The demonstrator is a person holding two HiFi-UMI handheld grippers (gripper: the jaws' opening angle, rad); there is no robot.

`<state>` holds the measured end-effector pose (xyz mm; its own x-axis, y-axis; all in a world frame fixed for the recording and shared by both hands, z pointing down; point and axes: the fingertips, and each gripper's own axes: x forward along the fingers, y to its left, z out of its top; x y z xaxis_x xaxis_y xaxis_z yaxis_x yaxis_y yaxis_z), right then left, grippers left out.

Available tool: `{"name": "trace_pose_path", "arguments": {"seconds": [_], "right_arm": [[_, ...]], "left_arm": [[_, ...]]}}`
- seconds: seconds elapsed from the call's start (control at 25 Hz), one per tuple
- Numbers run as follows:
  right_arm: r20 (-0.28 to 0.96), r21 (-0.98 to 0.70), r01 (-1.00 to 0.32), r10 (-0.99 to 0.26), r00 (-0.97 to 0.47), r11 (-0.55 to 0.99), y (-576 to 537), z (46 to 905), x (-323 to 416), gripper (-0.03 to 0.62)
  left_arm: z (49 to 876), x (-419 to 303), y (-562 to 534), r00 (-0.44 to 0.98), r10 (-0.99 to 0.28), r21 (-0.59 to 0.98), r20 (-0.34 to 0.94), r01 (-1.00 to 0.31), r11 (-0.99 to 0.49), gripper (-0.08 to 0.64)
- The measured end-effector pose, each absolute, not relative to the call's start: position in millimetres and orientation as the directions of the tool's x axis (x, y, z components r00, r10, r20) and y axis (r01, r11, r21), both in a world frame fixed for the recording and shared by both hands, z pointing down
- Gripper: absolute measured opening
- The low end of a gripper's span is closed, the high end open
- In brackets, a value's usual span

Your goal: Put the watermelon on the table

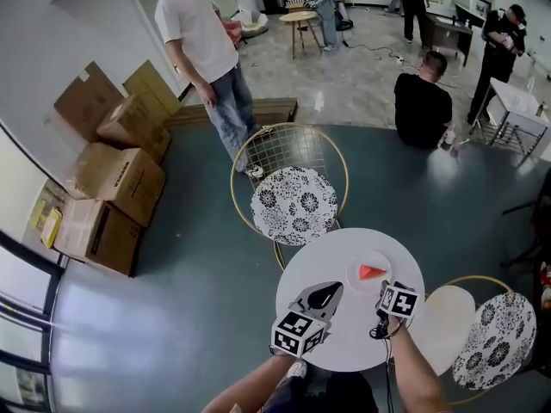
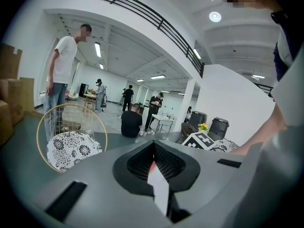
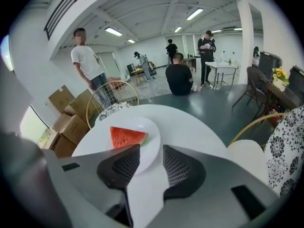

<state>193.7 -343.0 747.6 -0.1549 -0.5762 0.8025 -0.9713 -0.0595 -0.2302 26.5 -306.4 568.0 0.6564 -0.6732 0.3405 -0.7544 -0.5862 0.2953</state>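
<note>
My right tongs point(image 3: 151, 147) stand part-way open, with a moderate gap between the jaws and nothing in it. The watermelon point(image 3: 127, 136) lies just ahead of them and a little to their left. It is a flat red wedge resting on a white plate point(image 3: 150, 151), with its rind edge towards the plate's middle. The plate stands on the round white bench point(image 3: 190, 127), and its near rim reaches right under my jaw tips.

My left tongs point(image 2: 153, 144) are closed tip to tip and empty. They hover over the bench beside the right pair, and only a sliver of white and red shows through their hollow.

I judge the slice to be light but wet, soft in the flesh and easily bruised or split. The rind is the only firm part. I would widen the right tongs a touch and close them across the thick rind end, squeezing gently. A pinch on the red point would likely crush it or let it slide out. The plate looks smooth, so it may skid if I push the wedge sideways.
</note>
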Motion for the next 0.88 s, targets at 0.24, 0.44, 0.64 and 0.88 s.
{"name": "trace_pose_path", "arguments": {"seconds": [0.24, 0.44, 0.64, 0.88], "right_arm": [[0.637, -0.284, -0.951, -0.717, -0.285, 0.126, -351.6, 670.9, 176.4, 0.070], [0.500, -0.257, -0.931, -0.789, -0.357, 0.258, -347.7, 597.4, 158.4, 0.006], [0.361, -0.226, -0.897, -0.822, -0.440, 0.381, -336.8, 541.1, 143.6, 0.005], [0.241, -0.186, -0.875, -0.843, -0.482, 0.447, -335.3, 495.4, 135.3, 0.005]], "left_arm": [[551.0, 37.8, -309.6, 0.675, -0.666, 0.289, 0.316, -0.737, -0.611, 0.005], [534.9, 50.1, -305.6, 0.695, -0.653, 0.295, 0.300, -0.719, -0.629, 0.005], [523.3, 60.6, -299.3, 0.705, -0.652, 0.286, 0.279, -0.709, -0.645, 0.005], [502.2, 66.2, -300.5, 0.717, -0.649, 0.244, 0.256, -0.697, -0.674, 0.005]]}}
